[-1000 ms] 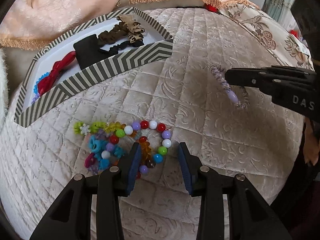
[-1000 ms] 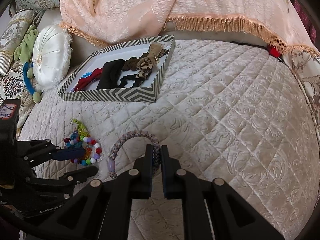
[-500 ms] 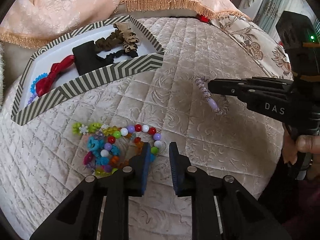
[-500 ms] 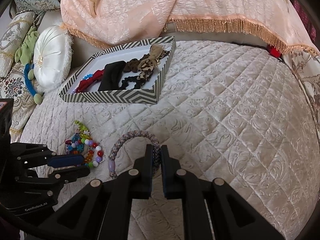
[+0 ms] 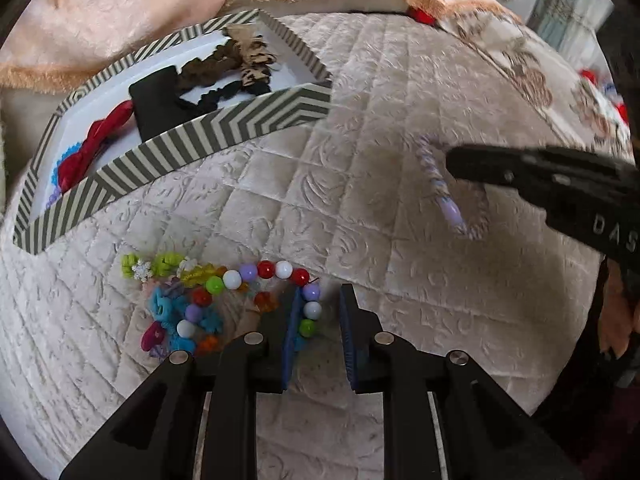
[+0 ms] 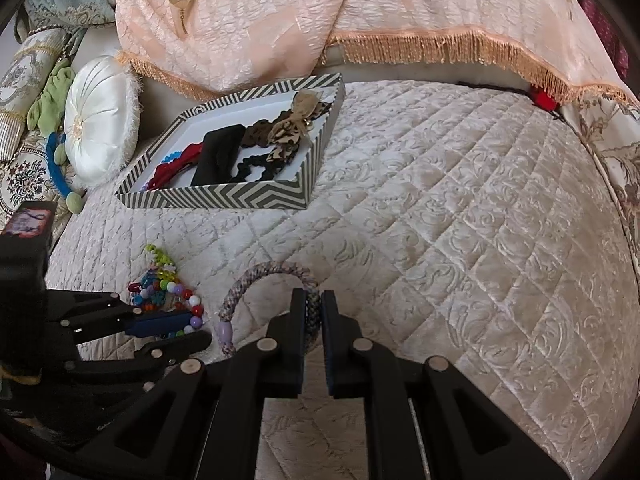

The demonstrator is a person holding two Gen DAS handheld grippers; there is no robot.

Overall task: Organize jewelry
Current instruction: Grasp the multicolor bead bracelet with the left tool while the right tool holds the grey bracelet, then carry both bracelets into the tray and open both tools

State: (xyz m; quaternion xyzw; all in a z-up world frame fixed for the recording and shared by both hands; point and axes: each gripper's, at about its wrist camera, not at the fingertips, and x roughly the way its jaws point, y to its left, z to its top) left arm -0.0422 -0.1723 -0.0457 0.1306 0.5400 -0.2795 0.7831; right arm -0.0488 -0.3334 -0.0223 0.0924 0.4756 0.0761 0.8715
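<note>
cream quilted fabric (image 6: 460,216) covers the cushion on which everything is laid. one striped box (image 6: 256,198) with a white floor is seen near the back, and in it are counted one black band (image 6: 216,156), one red bow (image 5: 94,142), one leopard-print bow (image 6: 290,130) and one dark frilly scrunchie (image 6: 256,168); a bit of blue beading at the box's far end is too hidden to be counted. one heap of bright beads (image 5: 192,300) is spread on the quilt in front of the box, with one string of round beads (image 5: 276,272) in red, white, purple and green looped at its right edge. one braided purple bracelet (image 6: 272,276) with one lilac bead (image 6: 224,332) is lifted off to the right.

a peach throw (image 6: 320,12) with a gold fringe is draped behind the box. one round white cushion (image 6: 100,120) and patterned pillows are seen at the left in the right wrist view.

the left gripper (image 5: 318,332) is set down over the right end of the bead string, its blue pads (image 5: 292,332) parted by a moderate gap, with beads lying between them beside the left pad; no squeeze is seen. the right gripper (image 6: 314,312) is pinched on the braided bracelet, the cord clamped between nearly closed fingers and arching up ahead of them.
</note>
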